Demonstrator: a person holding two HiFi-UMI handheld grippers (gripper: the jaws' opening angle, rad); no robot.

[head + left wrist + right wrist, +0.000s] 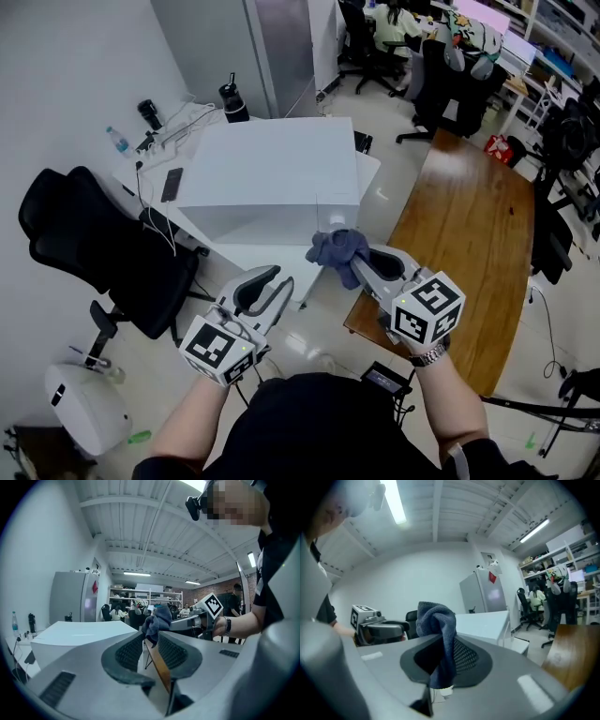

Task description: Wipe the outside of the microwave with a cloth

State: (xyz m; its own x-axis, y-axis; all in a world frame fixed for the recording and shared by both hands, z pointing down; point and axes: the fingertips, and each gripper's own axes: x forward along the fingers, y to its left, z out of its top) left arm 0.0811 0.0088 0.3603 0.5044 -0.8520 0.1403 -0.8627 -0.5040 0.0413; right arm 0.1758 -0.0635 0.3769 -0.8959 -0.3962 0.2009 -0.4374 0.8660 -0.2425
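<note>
Head view, looking steeply down: your left gripper (272, 286) is at the lower left, its jaws apart with nothing between them. Your right gripper (354, 264) is at the lower right, clamped on a bunched dark blue cloth (337, 248). The cloth hides that gripper's fingertips and hangs just in front of the near right corner of the microwave (267, 173). Whether it touches the microwave is hard to tell. The microwave reads as a plain white box on a white table (246, 257), and no door or controls can be made out. A wooden table (469, 225) lies to the right and a black office chair (94, 244) to the left. Your own body cuts off the bottom of the scene.

Left gripper view: the two ribbed pads stand apart, and the gap between them is empty. Beyond them, the cloth (157, 618) droops from the right gripper. The microwave (79, 632) shows at the left, only partly, behind the near jaw.

Right gripper view: the jaws are closed on the cloth (438, 620), which rises above them and folds over, covering most of the left pad. The left gripper (401, 629) shows at the far left, and the microwave (483, 623) lies beyond, to the right.
</note>
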